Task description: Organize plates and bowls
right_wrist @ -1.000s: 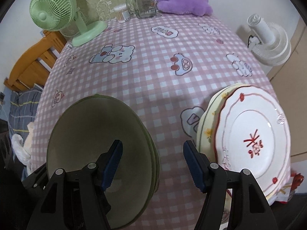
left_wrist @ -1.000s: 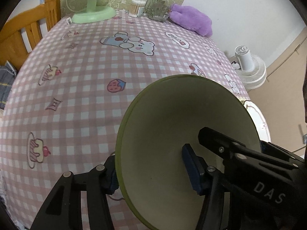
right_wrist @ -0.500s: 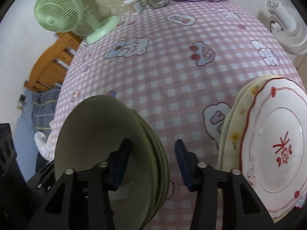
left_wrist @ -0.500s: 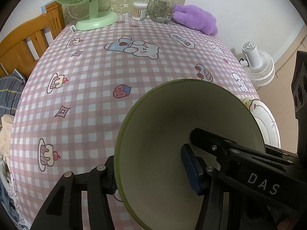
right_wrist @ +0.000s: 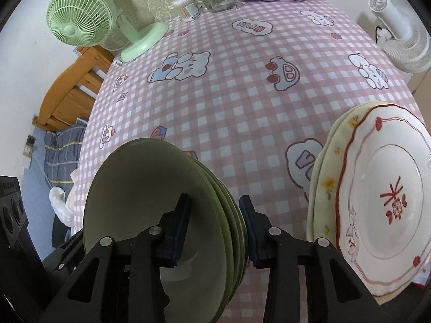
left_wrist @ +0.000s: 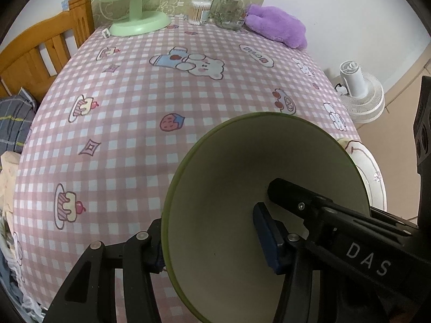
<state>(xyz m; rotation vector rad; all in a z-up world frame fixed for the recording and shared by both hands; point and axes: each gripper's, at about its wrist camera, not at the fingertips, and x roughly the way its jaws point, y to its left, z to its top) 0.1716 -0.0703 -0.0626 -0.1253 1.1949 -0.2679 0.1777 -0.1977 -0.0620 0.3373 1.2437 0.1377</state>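
From the left wrist we see our left gripper (left_wrist: 212,238) clamping the green bowl's (left_wrist: 242,188) rim (the opposite gripper reaches in). From the right wrist, our right gripper (right_wrist: 214,227) pinches the stacked bowls (right_wrist: 161,202) beside the plates (right_wrist: 377,215).

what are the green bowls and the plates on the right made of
The green bowls look like glazed ceramic or melamine: smooth, matte olive-cream surfaces with thin rims and only soft sheen, so I cannot tell which. The stacked plates look like glossy glazed ceramic: shiny highlights, scalloped rims and red painted decoration on the top one.
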